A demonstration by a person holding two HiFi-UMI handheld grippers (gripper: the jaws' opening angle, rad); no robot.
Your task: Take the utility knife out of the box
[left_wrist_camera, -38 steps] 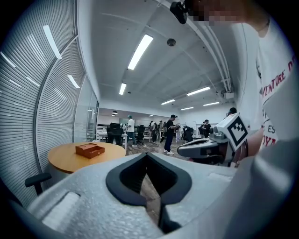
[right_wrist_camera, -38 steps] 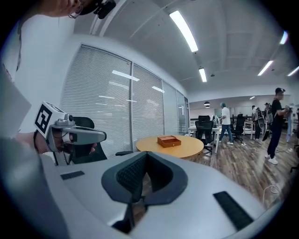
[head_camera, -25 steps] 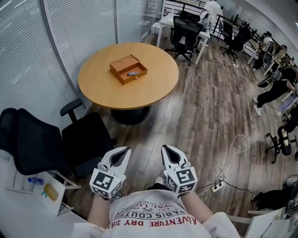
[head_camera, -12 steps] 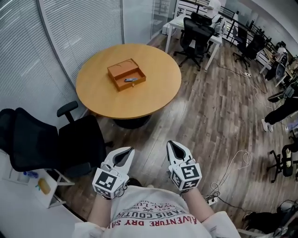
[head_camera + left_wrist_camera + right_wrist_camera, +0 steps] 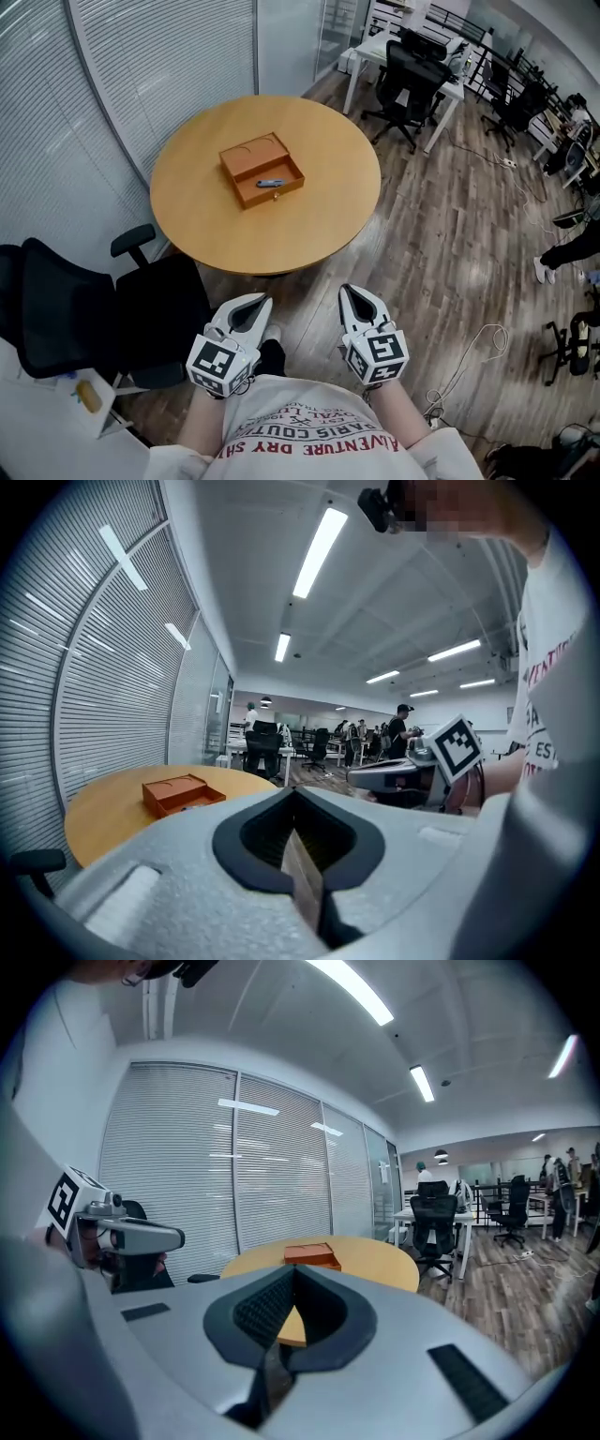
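An open orange box (image 5: 262,171) lies on the round wooden table (image 5: 319,225), well ahead of both grippers. A small grey utility knife (image 5: 270,183) rests inside its tray. My left gripper (image 5: 254,303) and right gripper (image 5: 354,293) are held side by side close to my chest, over the floor short of the table, both shut and empty. In the left gripper view the box (image 5: 181,793) shows far off to the left, with the right gripper (image 5: 412,771) alongside. The right gripper view has the box (image 5: 310,1254) straight ahead on the table (image 5: 375,1265).
A black office chair (image 5: 103,319) stands at the table's near left. Slatted blinds (image 5: 141,56) wall the left side. Desks and black chairs (image 5: 412,66) fill the back right. A white cable (image 5: 473,352) lies on the wood floor at the right.
The table and box have come closer and lower in the head view as I walk toward them. Both grippers stay shut in front of my body.
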